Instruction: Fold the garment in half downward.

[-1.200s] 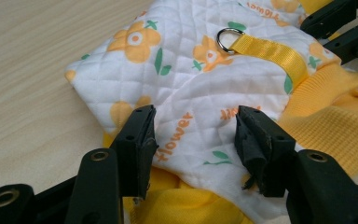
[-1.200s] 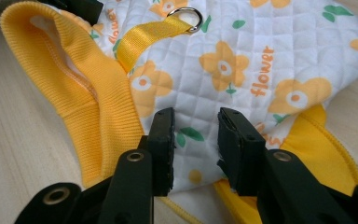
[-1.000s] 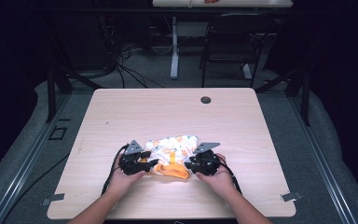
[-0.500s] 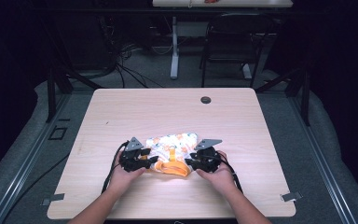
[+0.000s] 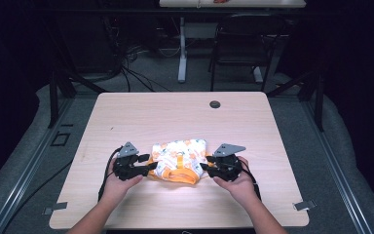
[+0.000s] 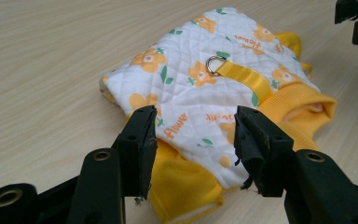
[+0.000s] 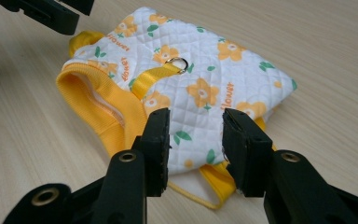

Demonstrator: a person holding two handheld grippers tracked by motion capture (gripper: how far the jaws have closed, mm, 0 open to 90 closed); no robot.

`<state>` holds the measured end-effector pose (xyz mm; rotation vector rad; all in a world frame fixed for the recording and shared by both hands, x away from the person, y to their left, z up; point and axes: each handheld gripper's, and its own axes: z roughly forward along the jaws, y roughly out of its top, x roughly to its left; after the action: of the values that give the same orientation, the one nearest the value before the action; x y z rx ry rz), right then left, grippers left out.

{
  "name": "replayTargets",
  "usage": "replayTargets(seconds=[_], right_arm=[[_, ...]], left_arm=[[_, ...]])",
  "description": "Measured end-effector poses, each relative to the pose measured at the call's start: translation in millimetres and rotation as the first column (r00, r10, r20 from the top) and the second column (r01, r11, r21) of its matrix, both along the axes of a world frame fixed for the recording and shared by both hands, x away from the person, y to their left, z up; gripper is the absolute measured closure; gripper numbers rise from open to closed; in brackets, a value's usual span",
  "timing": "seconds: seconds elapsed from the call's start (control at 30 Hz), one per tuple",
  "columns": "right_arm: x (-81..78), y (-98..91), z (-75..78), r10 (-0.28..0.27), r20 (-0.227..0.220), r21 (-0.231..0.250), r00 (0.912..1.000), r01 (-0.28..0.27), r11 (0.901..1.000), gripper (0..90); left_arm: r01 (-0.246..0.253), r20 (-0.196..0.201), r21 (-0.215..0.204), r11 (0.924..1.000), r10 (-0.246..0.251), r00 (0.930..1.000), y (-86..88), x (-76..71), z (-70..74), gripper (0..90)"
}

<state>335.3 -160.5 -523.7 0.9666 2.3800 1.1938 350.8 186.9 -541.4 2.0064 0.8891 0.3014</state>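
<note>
A small folded garment (image 5: 180,155), white quilted cloth with orange flowers and yellow ribbed trim, lies flat on the table's near half. A yellow strap with a metal ring (image 6: 216,63) runs across its top. My left gripper (image 5: 151,168) is open at the garment's left end, and its pads (image 6: 140,140) hang just above the yellow hem without pressing on it. My right gripper (image 5: 205,167) stands open at the right end. Its jaws have just been opening, and nothing is pinched between them (image 7: 196,135). The garment (image 7: 191,84) lies beneath and beyond them.
The light wooden table (image 5: 175,114) has a black grommet (image 5: 215,104) near its far edge. Beyond the table a chair (image 5: 243,44) and a desk leg stand on a dark floor with cables. Both forearms come in over the near edge.
Both grippers have lifted a little and drawn slightly outward from the garment's ends. The right jaws stand wider. The garment lies as it did.
</note>
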Motion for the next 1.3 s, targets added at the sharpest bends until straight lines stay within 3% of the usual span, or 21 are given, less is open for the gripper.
replayTargets(seconds=[0.37, 0.43, 0.6, 0.73, 0.97, 1.23, 1.3], right_arm=[[-16.8, -25.9, -1.9, -0.029, -0.02, -0.001, 0.9994, 0.029, 0.9996, 60.5], [-21.3, -29.3, -4.7, -0.028, -0.029, -0.015, 0.9992, 0.028, 0.9995, 60.4], [-26.6, -31.0, -8.2, -0.029, -0.037, -0.012, 0.9989, 0.029, 0.9995, 60.2], [-30.3, -29.0, -12.7, -0.018, -0.046, -0.005, 0.9988, 0.017, 0.9998, 60.2], [-32.4, -26.0, -18.5, -0.019, -0.032, 0.01, 0.9993, 0.019, 0.9998, 60.3], [-28.2, -26.4, -33.6, -0.052, -0.056, 0.029, 0.9971, 0.054, 0.9981, 60.5], [-27.7, -25.6, -35.1, -0.047, -0.056, -0.001, 0.9973, 0.047, 0.9989, 60.4]], left_arm=[[0.002, -0.009, 0.045, 0.999, -0.002, 1.0, 20.4, -18.8, -2.8, 49.0], [-0.003, -0.021, 0.035, 0.9994, 0.004, 0.9998, 24.3, -21.8, -4.7, 49.0], [-0.006, -0.029, 0.033, 0.9994, 0.007, 0.9995, 29.0, -27.4, -9.2, 48.9], [-0.016, -0.036, 0.004, 0.9999, 0.016, 0.9992, 33.1, -30.0, -12.7, 48.9], [-0.035, -0.008, -0.002, 0.9994, 0.035, 0.9994, 39.4, -31.9, -12.8, 49.0], [-0.055, -0.006, 0.034, 0.9979, 0.055, 0.9985, 47.6, -28.1, -19.2, 49.0], [-0.059, -0.01, 0.036, 0.9976, 0.059, 0.9982, 48.6, -26.9, -20.3, 49.0]])
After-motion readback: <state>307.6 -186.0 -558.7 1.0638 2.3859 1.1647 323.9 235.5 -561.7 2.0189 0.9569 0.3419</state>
